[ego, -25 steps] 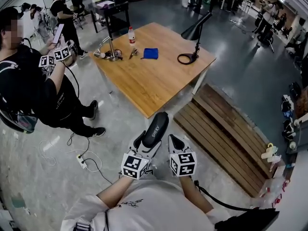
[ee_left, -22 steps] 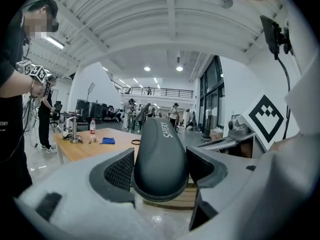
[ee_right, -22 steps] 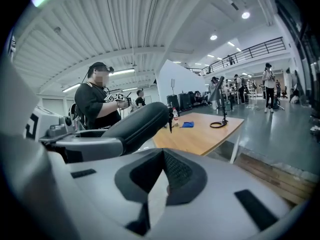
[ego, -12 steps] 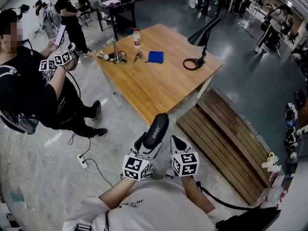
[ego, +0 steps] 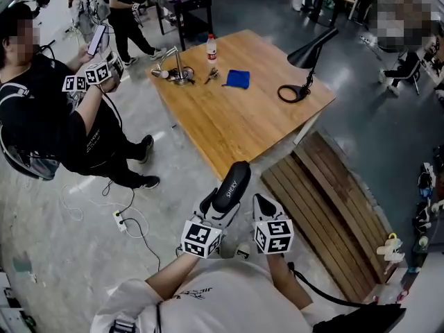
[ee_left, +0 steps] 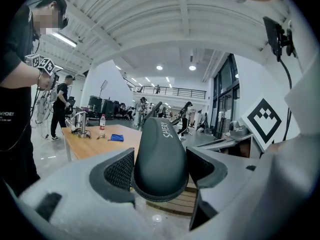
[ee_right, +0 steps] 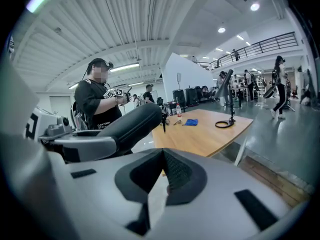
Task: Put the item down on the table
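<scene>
A black shoe [ego: 232, 184] with pale lettering on its insole is held in the air over the concrete floor, just short of the near corner of the wooden table [ego: 243, 127]. My left gripper [ego: 219, 210] is shut on the shoe's rear part, and its pads press both sides of the shoe [ee_left: 160, 154]. The left gripper [ee_left: 160, 173] points toward the table. My right gripper [ego: 262, 207] hovers beside it, shut and empty, its pads meeting in the right gripper view [ee_right: 163, 170]. There the shoe [ee_right: 132, 126] shows at the left.
On the table stand a black desk lamp [ego: 305, 54], a blue cloth [ego: 238, 79], a bottle [ego: 211, 47] and metal parts [ego: 177, 73]. A wooden pallet [ego: 333, 200] lies to the right of the table. A person [ego: 48, 116] stands at the left. A cable [ego: 121, 217] lies on the floor.
The table and the bystander have slid right and slightly down in the head view. The shoe stays gripped in the left gripper, and both grippers keep their stance.
</scene>
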Demonstrator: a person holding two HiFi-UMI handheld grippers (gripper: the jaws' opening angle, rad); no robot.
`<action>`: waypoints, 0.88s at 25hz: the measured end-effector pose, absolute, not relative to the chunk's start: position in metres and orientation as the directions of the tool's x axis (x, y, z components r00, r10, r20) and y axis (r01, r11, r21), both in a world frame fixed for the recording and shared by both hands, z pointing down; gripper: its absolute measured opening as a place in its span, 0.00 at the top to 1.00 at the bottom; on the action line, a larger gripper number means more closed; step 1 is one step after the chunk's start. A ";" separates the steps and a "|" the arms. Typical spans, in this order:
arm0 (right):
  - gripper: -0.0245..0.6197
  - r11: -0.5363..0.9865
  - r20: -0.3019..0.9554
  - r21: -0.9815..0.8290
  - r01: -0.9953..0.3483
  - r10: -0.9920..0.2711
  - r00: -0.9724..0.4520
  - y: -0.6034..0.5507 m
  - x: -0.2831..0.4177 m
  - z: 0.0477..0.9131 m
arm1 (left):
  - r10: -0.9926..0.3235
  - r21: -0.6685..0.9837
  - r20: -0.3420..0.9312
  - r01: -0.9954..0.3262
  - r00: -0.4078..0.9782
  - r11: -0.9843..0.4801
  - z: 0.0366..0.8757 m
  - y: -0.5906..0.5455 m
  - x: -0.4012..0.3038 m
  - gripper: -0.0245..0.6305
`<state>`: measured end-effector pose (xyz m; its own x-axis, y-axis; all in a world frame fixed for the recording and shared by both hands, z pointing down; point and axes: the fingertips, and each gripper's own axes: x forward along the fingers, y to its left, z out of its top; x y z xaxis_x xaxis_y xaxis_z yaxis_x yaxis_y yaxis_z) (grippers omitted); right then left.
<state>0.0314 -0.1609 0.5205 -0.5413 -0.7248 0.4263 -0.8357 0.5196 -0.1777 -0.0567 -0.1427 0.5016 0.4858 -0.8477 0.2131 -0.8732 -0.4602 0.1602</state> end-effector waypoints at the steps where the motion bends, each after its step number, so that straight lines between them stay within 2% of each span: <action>1: 0.96 0.523 0.430 -0.177 -0.834 -0.721 -0.543 -0.164 0.031 0.522 | -0.849 0.163 0.216 -0.875 0.482 -0.455 0.503 -0.146 -0.058 0.45; 9: 0.96 0.532 0.445 -0.167 -0.830 -0.711 -0.545 -0.203 0.025 0.537 | -0.867 0.155 0.216 -0.892 0.449 -0.424 0.514 -0.183 -0.072 0.45; 22: 0.96 0.526 0.477 -0.150 -0.837 -0.704 -0.527 -0.296 -0.009 0.597 | -0.889 0.161 0.276 -0.929 0.366 -0.333 0.577 -0.279 -0.130 0.45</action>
